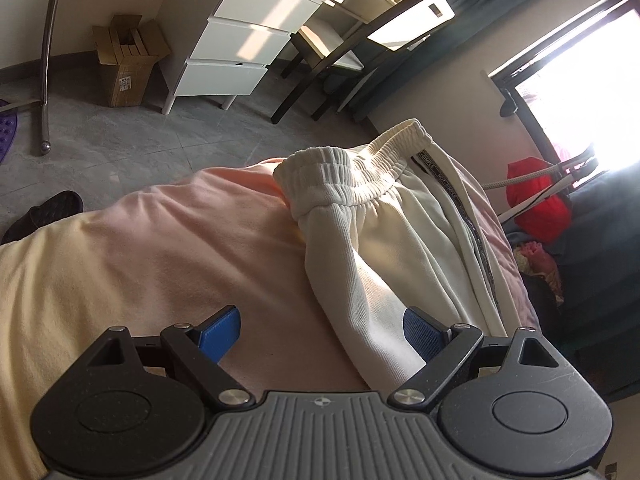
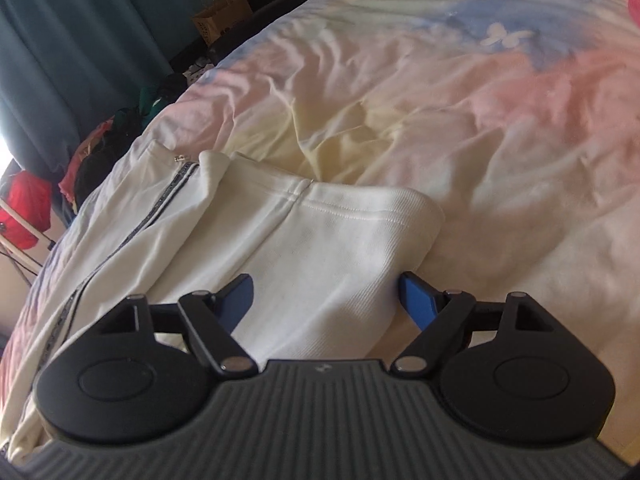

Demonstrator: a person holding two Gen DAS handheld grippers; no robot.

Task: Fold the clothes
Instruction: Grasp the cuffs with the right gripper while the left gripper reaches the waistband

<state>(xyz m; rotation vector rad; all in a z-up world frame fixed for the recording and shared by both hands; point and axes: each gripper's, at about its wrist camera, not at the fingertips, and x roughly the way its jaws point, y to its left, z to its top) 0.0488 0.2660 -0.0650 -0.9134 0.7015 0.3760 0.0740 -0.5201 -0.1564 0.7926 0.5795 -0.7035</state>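
While cream trousers (image 1: 384, 248) lie on bedspread (image 2: 480, 120), left gripper (image 1: 322, 332) and right gripper (image 2: 326, 296) jaws released.

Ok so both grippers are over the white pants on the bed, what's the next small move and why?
Probably close the right gripper on the hemmed leg end of the white pants: its jaws are open with that fabric between them, unpinched. The left gripper is open too.

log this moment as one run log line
left tool: open, over trousers | right tool: open, astride hem | bed: trousers partly folded
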